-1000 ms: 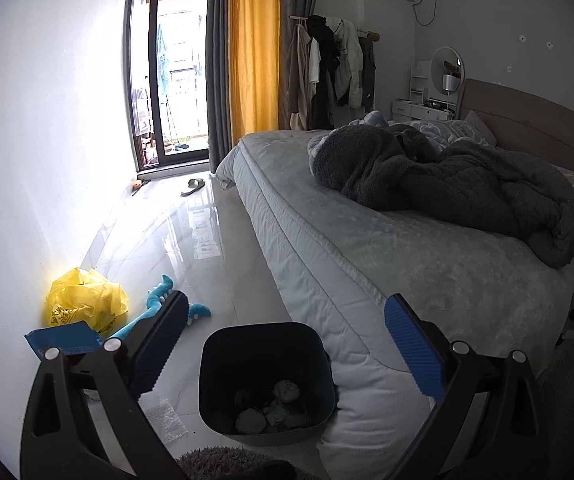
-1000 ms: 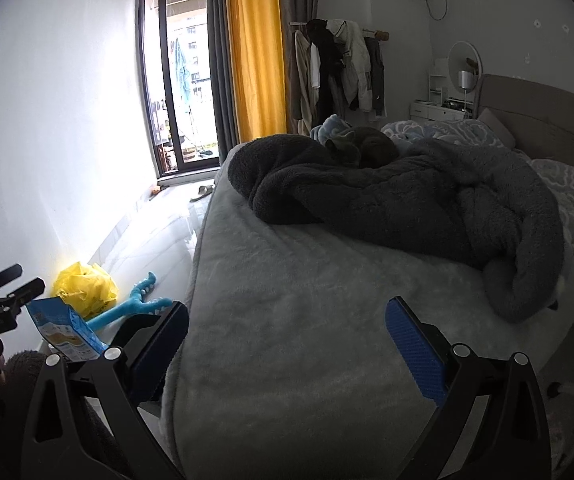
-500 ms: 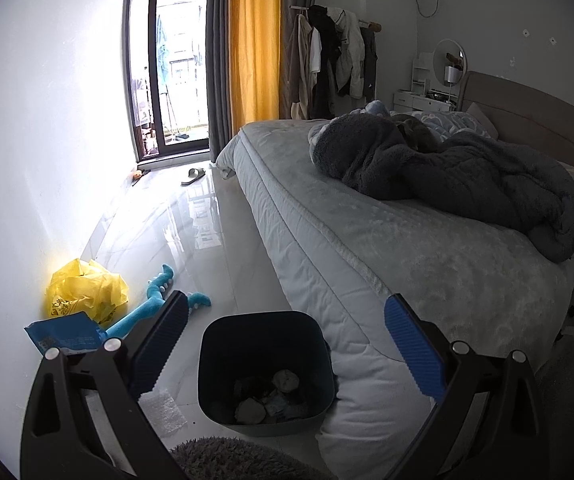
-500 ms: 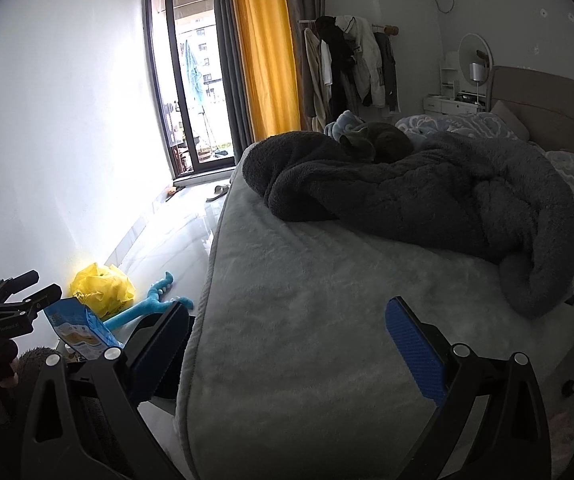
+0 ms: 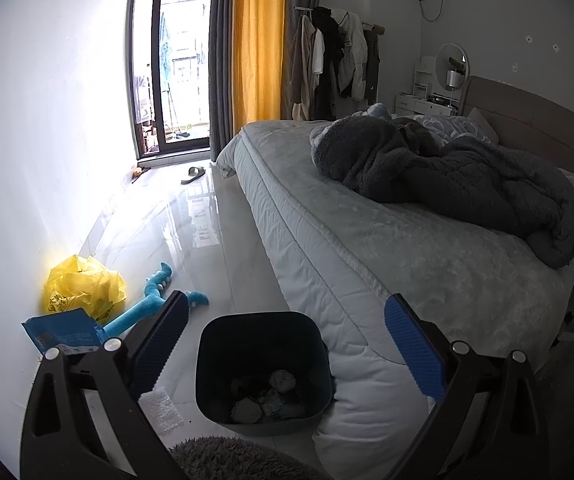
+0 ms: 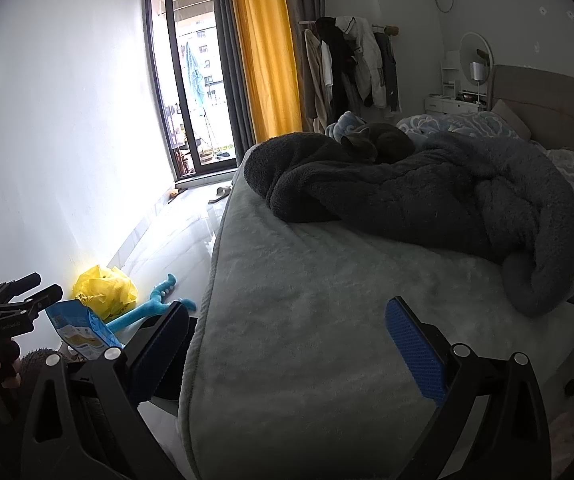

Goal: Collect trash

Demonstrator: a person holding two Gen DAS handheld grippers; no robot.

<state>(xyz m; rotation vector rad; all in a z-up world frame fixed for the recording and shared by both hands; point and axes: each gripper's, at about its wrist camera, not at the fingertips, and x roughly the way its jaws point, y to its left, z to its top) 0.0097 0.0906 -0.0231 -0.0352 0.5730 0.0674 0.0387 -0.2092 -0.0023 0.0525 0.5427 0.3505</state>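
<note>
In the left wrist view my left gripper [image 5: 287, 344] is open and holds nothing, just above a dark bin [image 5: 259, 317] on the floor at the bed's corner. Crumpled paper [image 5: 283, 380] lies at the bin's bottom. Left of the bin, by the wall, are a crumpled yellow plastic bag [image 5: 83, 288], a blue snack packet [image 5: 63, 332] and a clear plastic wrapper [image 5: 161, 404]. My right gripper [image 6: 287, 352] is open and empty over the bed. Its view shows the yellow bag [image 6: 105, 286], the blue packet [image 6: 79, 328] and the left gripper [image 6: 19, 296] in a hand.
A blue dinosaur toy [image 5: 147, 304] lies on the glossy floor beside the bag. The bed [image 5: 427, 248] with a dark blanket fills the right side, and a grey cat [image 6: 379, 144] sleeps on the blanket. A grey rug [image 5: 223, 456] sits near the bin. A slipper [image 5: 193, 175] lies by the balcony door.
Both cameras have drifted a little: the bin sits slightly higher in the left view, and the right view shows more floor and wall at left. Both grippers stay open.
</note>
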